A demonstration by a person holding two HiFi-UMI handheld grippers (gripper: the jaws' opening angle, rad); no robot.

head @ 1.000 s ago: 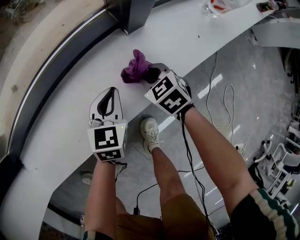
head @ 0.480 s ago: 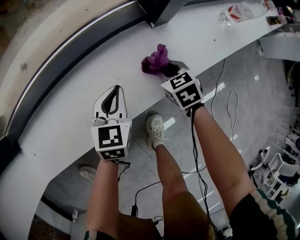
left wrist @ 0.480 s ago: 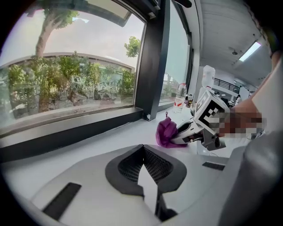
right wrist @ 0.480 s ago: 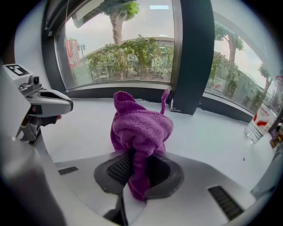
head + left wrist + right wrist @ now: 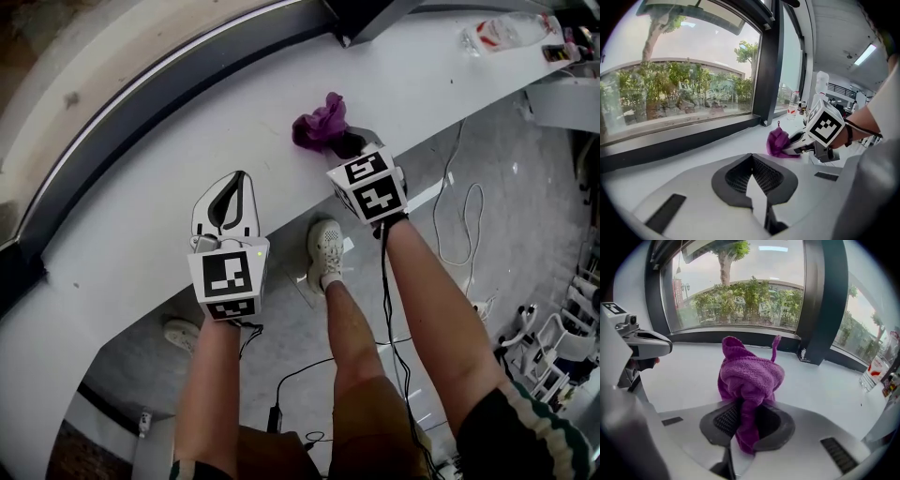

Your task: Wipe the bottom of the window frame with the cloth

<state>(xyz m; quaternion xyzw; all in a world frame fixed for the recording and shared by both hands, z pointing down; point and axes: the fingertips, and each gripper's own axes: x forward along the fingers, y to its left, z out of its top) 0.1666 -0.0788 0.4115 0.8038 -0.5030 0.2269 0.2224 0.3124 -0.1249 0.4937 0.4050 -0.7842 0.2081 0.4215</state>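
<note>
A bunched purple knitted cloth [image 5: 751,376] is clamped between the ribbed dark pads of the right gripper [image 5: 339,142]. It is held over the smooth white sill [image 5: 131,197], near the dark window frame [image 5: 178,80]. The left gripper [image 5: 751,174] is seen closed on nothing, its curved jaws met at the tips.

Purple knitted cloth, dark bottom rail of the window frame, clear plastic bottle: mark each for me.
purple knitted cloth [image 5: 750,376], right gripper view, bunched middle of the fabric.
dark bottom rail of the window frame [image 5: 736,336], right gripper view, mid-length.
clear plastic bottle [image 5: 497,33], head view, its body.
</note>
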